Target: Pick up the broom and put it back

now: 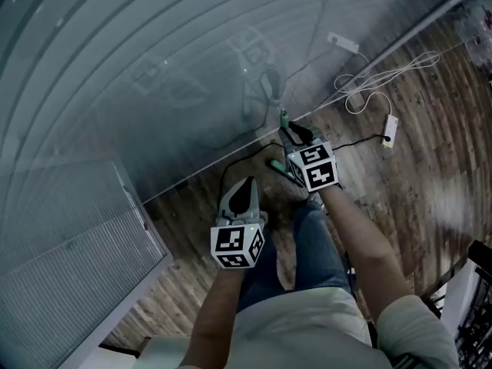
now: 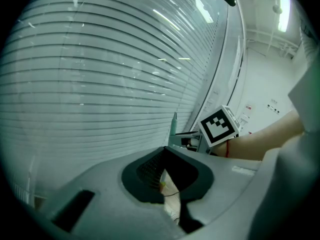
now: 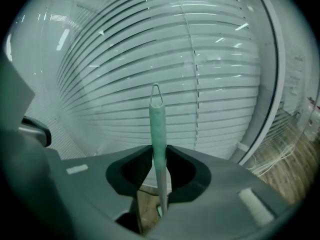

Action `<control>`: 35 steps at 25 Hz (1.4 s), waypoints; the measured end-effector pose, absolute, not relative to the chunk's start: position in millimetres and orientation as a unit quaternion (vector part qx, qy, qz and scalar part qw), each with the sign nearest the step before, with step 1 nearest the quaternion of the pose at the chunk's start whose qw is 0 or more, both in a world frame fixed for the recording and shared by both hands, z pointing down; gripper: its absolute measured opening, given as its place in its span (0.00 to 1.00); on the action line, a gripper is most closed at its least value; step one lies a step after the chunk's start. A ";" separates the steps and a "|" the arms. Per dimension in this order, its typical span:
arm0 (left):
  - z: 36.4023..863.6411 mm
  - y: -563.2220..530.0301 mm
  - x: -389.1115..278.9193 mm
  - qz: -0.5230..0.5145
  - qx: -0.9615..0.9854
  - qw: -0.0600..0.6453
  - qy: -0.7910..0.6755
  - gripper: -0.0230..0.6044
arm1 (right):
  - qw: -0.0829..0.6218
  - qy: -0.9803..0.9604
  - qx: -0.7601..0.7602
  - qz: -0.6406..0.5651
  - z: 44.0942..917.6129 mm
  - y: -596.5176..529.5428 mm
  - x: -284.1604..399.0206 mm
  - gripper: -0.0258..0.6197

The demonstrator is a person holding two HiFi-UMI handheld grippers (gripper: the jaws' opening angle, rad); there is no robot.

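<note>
The broom's pale green handle [image 3: 158, 129] stands upright between the jaws of my right gripper [image 3: 159, 154], which is shut on it; its wire loop [image 3: 156, 92] pokes up above the jaws. In the head view the right gripper [image 1: 294, 135] holds the handle [image 1: 283, 118] close to the glass wall, and a green part of the broom [image 1: 278, 169] shows lower down by the floor. My left gripper [image 1: 244, 192] hangs to the left and nearer to me, apart from the broom. Its jaws [image 2: 166, 156] look shut with nothing in them. The handle tip [image 2: 174, 125] also shows in the left gripper view.
A glass wall with slatted blinds [image 1: 154, 68] rises straight ahead, meeting the wooden floor [image 1: 430, 175]. White cables and a power strip [image 1: 390, 129] lie on the floor at the right, with a white plug [image 1: 343, 43] by the wall. A dark frame [image 1: 478, 261] stands at far right.
</note>
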State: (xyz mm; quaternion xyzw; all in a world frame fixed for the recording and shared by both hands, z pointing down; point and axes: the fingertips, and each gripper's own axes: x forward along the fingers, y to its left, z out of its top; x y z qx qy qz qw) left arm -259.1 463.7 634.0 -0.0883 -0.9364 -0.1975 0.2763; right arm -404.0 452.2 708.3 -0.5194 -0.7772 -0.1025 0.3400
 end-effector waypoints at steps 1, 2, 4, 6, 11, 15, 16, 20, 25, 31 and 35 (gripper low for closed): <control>634.6 464.2 -259.1 -0.199 -0.089 0.276 -0.936 0.04 | 0.341 -0.777 -0.519 -0.104 709.5 452.8 -404.8 0.18; 635.2 464.2 -258.6 -0.199 -0.090 0.277 -0.936 0.04 | 0.341 -0.777 -0.519 -0.104 710.0 453.2 -404.8 0.18; 636.3 463.5 -256.9 -0.201 -0.090 0.278 -0.935 0.04 | 0.338 -0.777 -0.520 -0.102 710.6 453.8 -404.2 0.18; 637.0 463.6 -255.7 -0.202 -0.090 0.279 -0.935 0.04 | 0.339 -0.778 -0.520 -0.101 711.6 454.3 -404.0 0.18; 637.7 464.5 -256.1 -0.204 -0.089 0.279 -0.934 0.04 | 0.345 -0.775 -0.520 -0.099 714.5 455.7 -404.4 0.19; 637.8 465.6 -254.6 -0.204 -0.089 0.277 -0.935 0.04 | 0.345 -0.772 -0.524 -0.100 716.4 458.1 -401.5 0.23; 638.0 465.9 -254.4 -0.204 -0.089 0.276 -0.935 0.04 | 0.344 -0.772 -0.524 -0.100 716.3 458.3 -401.5 0.24; 637.1 465.5 -255.4 -0.204 -0.091 0.277 -0.935 0.04 | 0.344 -0.773 -0.523 -0.100 716.2 456.5 -403.3 0.25; 634.9 464.8 -252.2 -0.205 -0.090 0.276 -0.935 0.04 | 0.346 -0.772 -0.524 -0.101 716.5 456.0 -401.0 0.26; 632.8 460.0 -253.1 -0.205 -0.089 0.274 -0.935 0.04 | 0.351 -0.770 -0.524 -0.100 713.7 447.8 -398.7 0.29; 629.8 456.6 -250.4 -0.203 -0.082 0.276 -0.936 0.04 | 0.350 -0.773 -0.519 -0.101 709.1 441.0 -392.8 0.30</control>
